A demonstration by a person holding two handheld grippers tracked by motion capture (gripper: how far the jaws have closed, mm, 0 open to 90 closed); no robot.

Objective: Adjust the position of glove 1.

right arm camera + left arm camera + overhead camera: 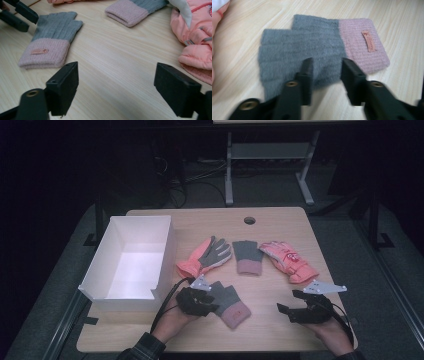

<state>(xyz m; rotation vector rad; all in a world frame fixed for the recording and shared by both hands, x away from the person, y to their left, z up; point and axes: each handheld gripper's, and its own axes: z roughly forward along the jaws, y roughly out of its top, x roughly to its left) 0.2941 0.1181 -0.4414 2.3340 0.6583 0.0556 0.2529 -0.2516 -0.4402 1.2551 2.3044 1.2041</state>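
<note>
Four gloves lie on the table [280, 217], and the near grey knit glove [229, 302] with a pink cuff sits toward the front edge. In the left gripper view the left gripper [325, 65] hangs over its grey end, jaws parted with a narrow gap and gripping nothing; whether they touch the wool is too blurred to tell. Toward the front right corner, the right gripper [116, 87] has its jaws spread wide above bare wood. A pink padded glove [195, 37] is cut off at that view's edge.
</note>
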